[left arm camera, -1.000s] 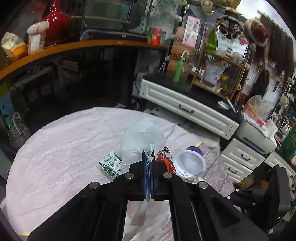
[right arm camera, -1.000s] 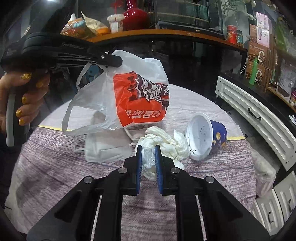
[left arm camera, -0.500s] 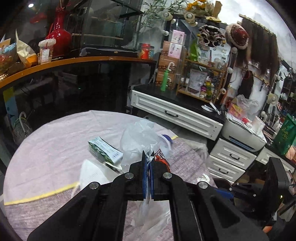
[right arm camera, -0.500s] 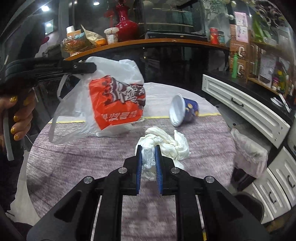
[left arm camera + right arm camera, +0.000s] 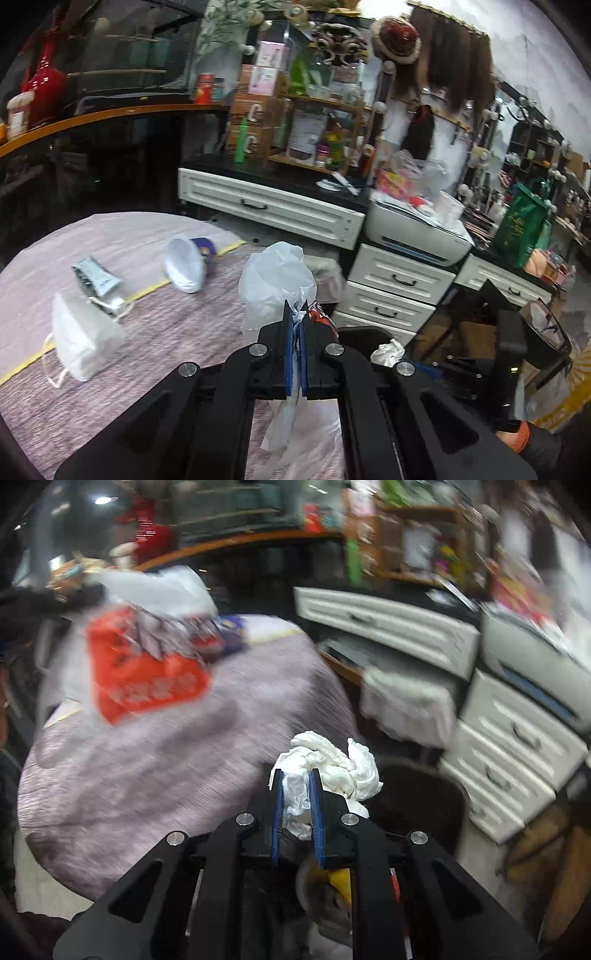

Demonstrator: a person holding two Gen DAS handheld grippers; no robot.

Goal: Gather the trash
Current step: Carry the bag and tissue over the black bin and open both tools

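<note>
beside the round table, right gripper clamps crumpled tissue.

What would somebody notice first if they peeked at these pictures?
Probably the right tongs pinching a crumpled white tissue wad, right in the middle of their own view. Next, the plastic bag with a bright red print, hanging on the left above the round table, its top pinched in the left tongs.
</note>
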